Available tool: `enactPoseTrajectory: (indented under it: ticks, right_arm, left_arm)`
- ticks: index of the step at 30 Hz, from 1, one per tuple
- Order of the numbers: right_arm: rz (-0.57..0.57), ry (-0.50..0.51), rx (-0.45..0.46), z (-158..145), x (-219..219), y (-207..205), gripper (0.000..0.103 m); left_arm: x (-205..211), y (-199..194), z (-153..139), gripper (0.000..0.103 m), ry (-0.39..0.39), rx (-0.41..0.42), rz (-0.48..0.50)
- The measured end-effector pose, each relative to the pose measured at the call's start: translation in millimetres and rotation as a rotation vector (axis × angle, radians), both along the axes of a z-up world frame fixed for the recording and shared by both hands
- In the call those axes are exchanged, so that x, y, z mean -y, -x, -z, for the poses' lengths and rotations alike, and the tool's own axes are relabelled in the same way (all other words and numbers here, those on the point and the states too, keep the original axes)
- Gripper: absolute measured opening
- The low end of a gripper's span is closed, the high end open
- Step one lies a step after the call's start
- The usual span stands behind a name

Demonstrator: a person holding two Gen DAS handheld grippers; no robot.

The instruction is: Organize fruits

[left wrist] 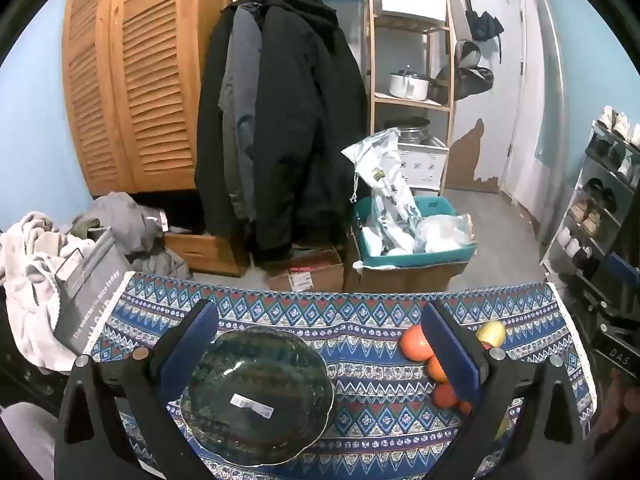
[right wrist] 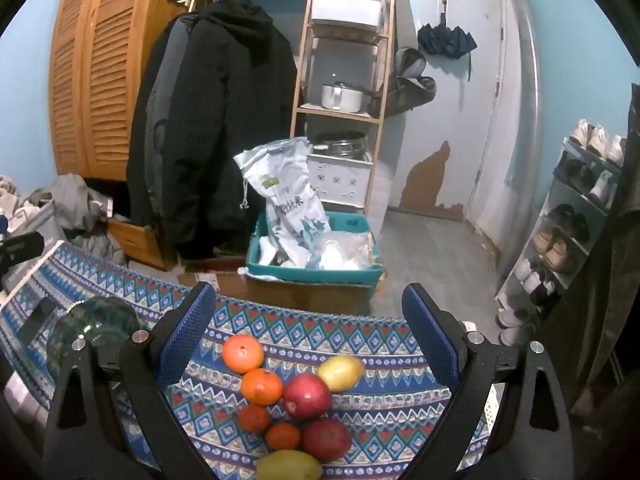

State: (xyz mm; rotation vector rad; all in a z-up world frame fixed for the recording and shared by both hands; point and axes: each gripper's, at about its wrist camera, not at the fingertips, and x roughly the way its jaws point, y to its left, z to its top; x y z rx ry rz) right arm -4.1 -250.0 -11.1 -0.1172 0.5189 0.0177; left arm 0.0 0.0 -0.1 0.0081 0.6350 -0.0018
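Note:
A dark green glass plate with a white sticker lies on the patterned tablecloth, under my open left gripper. To its right lie oranges and a yellow fruit, partly hidden by the right finger. In the right wrist view, my open right gripper hovers above a pile of fruit: several oranges, two red apples, and two yellow-green mangoes. The glass plate shows at the left, behind the left finger. Neither gripper holds anything.
Beyond the table's far edge stand cardboard boxes, a teal bin with plastic bags, hanging dark coats, a wooden shelf and a shoe rack. Laundry and a grey bag crowd the table's left end.

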Motion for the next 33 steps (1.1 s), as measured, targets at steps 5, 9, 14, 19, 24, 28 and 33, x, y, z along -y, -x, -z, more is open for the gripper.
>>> enactPoseTrajectory:
  ticks: [5, 9, 14, 19, 24, 28, 33]
  right_arm:
    - [-0.003, 0.007, -0.002, 0.1, -1.2, 0.6, 0.093]
    - [0.000, 0.002, -0.005, 0.5, 0.0, 0.2, 0.093]
    - [0.000, 0.023, 0.018, 1.3, -1.3, 2.2, 0.093]
    - [-0.011, 0.044, 0.031, -0.9, -2.7, 2.9, 0.093]
    - [-0.022, 0.033, 0.027, -1.2, -2.2, 2.8, 0.093]
    - [-0.025, 0.030, 0.018, 0.8, -3.3, 1.8, 0.093]
    - [-0.020, 0.024, 0.013, 1.7, -2.5, 2.6, 0.093]
  left_arm:
    - [-0.3, 2.2, -1.5, 0.102, 0.004, -0.001, 0.004]
    - [2.5, 0.7, 2.0, 0.102, 0.007, -0.001, 0.006]
    - [0.3, 1.1, 2.5, 0.102, 0.006, 0.002, 0.013]
    - [0.7, 0.4, 0.9, 0.102, 0.003, 0.007, 0.015]
    - [0.7, 0.8, 0.4, 0.102, 0.004, 0.006, 0.022]
    - [0.9, 1.6, 0.3, 0.102, 0.006, 0.005, 0.020]
    - [1.4, 1.9, 0.5, 0.102, 0.010, 0.004, 0.022]
